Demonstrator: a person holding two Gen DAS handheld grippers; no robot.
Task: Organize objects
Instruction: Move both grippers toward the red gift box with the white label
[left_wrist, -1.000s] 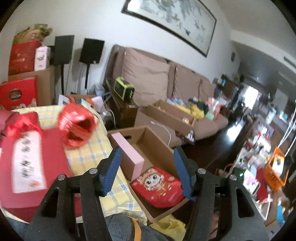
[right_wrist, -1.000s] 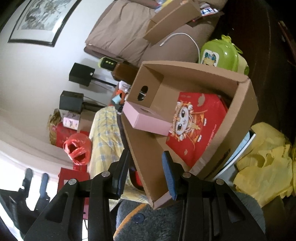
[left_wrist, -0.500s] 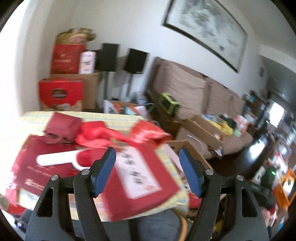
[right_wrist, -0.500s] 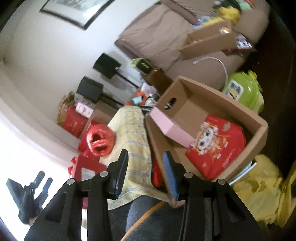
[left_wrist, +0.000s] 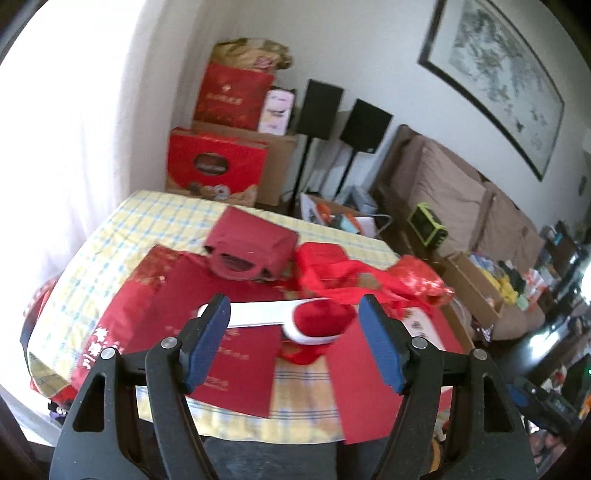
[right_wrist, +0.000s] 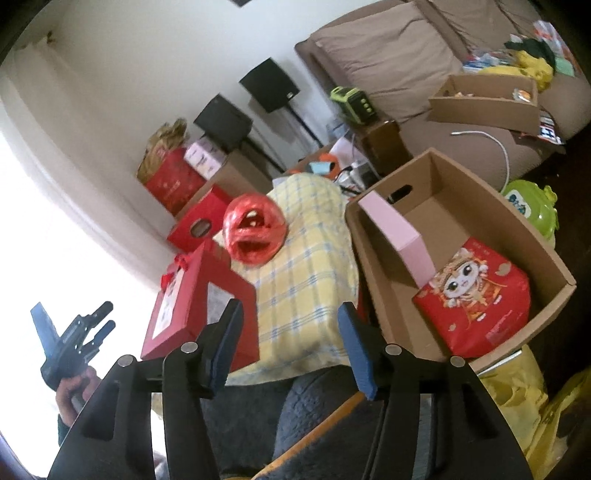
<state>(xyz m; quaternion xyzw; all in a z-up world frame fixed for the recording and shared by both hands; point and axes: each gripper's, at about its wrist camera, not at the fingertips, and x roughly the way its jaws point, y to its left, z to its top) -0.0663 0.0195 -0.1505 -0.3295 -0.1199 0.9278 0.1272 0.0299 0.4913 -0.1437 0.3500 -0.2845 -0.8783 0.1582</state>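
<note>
Bench (left_wrist: 155, 218) under a yellow checked cloth is crowded. A dark red box (left_wrist: 251, 247), flat red folders (left_wrist: 236, 354), red ribbon (left_wrist: 332, 269) and a white-and-red brush (left_wrist: 295, 317) lie close together at its middle; bare cloth remains only along the far and left edges. Left tool (left_wrist: 295, 343) hovers above the brush, jaws apart, holding nothing. Right tool (right_wrist: 288, 343) has its jaws opening, nothing between them, over the bench's near corner. An upright red gift bag (right_wrist: 199, 302) and a red ribbon ball (right_wrist: 255, 232) stand there. The cardboard box (right_wrist: 391, 332) abuts the bench's right edge, holding a pink box (right_wrist: 395, 232) and a red cartoon packet (right_wrist: 476, 295).
</note>
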